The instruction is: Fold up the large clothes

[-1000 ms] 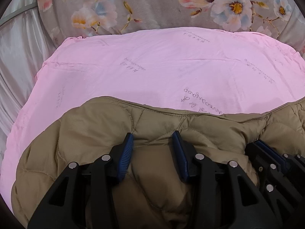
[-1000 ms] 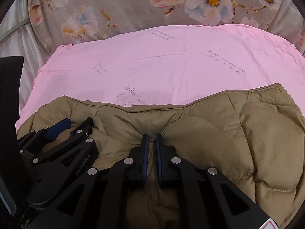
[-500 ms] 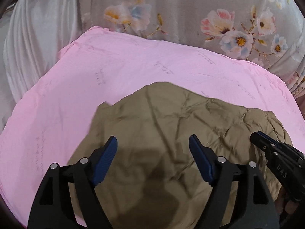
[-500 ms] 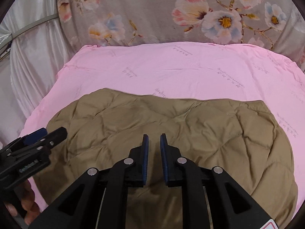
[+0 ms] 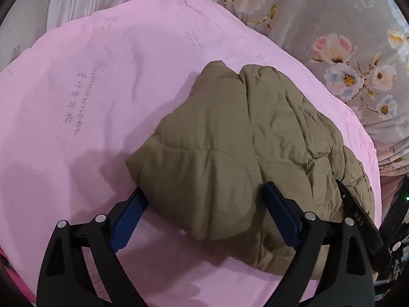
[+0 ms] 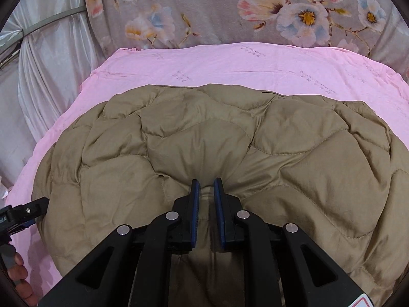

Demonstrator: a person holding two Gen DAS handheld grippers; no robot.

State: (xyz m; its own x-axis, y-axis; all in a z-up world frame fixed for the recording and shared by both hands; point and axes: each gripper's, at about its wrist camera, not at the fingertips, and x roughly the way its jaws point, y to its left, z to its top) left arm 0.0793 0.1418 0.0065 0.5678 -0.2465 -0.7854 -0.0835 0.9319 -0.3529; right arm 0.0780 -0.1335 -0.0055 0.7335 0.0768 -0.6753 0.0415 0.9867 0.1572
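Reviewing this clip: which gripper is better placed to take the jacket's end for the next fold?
Left. The left gripper has just opened, jaws wide astride the jacket's end; the right gripper sits nearly shut mid-jacket.

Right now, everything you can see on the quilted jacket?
The olive-tan quilted jacket is puffy, with curved stitch lines and a matte shell. It lies folded into a compact bundle on the pink sheet. The right gripper has a fold of it between nearly closed jaws. The left gripper, whose jaws have just been opening, straddles one corner without pinching it.

A pink sheet [image 6: 255,69] covers the bed; the folded olive quilted jacket [image 6: 230,140] lies on it.
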